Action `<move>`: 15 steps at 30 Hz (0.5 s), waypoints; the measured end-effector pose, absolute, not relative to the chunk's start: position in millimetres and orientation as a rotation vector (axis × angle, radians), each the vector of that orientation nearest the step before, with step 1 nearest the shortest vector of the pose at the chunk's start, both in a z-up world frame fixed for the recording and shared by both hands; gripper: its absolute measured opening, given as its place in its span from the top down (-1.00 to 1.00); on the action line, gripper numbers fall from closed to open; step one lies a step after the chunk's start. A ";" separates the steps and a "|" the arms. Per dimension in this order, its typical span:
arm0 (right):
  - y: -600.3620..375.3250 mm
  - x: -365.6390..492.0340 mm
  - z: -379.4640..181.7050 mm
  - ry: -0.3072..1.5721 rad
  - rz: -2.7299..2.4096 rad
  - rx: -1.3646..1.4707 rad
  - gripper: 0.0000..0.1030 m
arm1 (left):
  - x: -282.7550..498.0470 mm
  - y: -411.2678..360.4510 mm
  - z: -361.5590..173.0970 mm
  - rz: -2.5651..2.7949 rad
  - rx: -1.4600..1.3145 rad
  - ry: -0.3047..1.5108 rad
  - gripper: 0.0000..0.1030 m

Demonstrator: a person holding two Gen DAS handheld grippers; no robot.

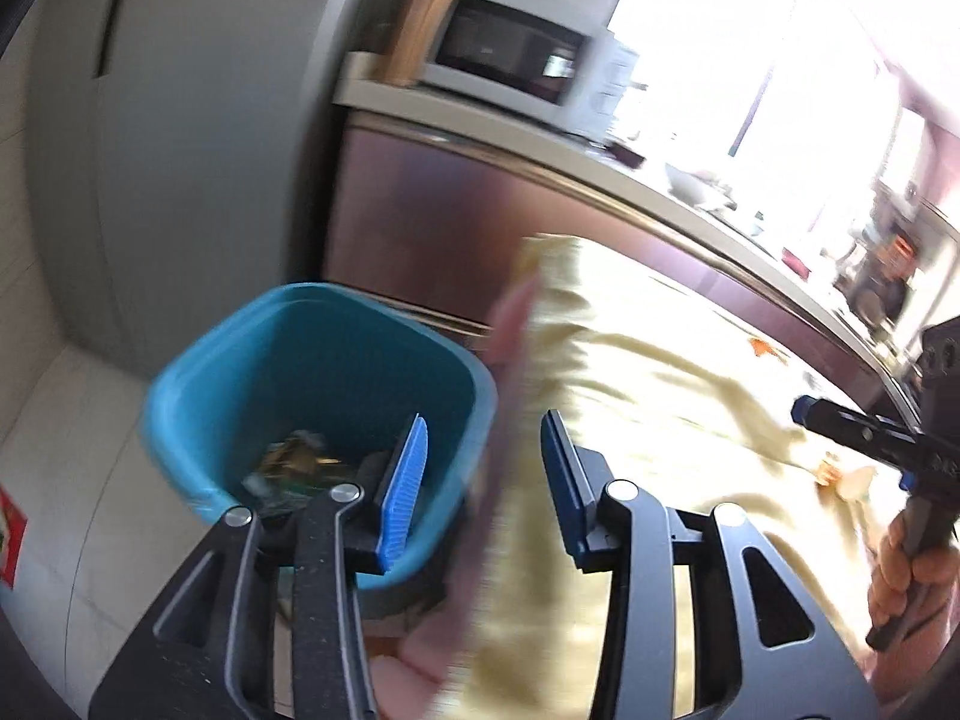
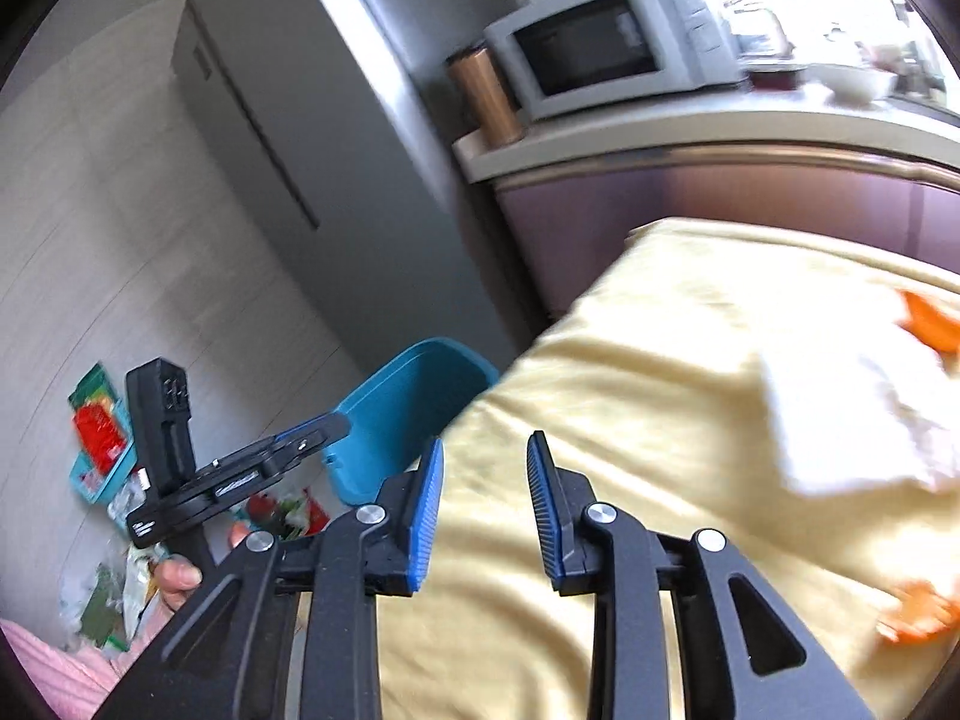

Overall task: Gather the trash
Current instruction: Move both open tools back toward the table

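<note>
Now both claws stand apart and empty, with the table trash lying to the right.

Left wrist view: the left gripper straddles the rim of the blue plastic bin, wrappers inside. Right wrist view: the right gripper hovers over the yellow tablecloth; the white crumpled paper and orange peel scraps lie right of it, so this hand is nearer.

A home kitchen: a white microwave stands on a pale surface above purple cabinet fronts, beside a tall grey fridge.
</note>
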State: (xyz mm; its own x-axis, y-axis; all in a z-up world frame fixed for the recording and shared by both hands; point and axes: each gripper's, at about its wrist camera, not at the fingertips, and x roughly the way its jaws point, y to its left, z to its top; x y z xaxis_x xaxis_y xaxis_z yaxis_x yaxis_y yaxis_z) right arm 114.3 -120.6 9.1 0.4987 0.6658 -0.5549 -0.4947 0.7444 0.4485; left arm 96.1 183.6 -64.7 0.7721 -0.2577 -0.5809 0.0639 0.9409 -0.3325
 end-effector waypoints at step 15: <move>-329.0 33.4 0.1 0.661 0.194 0.395 0.22 | 92.7 -17.0 -45.4 -0.673 -0.101 0.722 0.16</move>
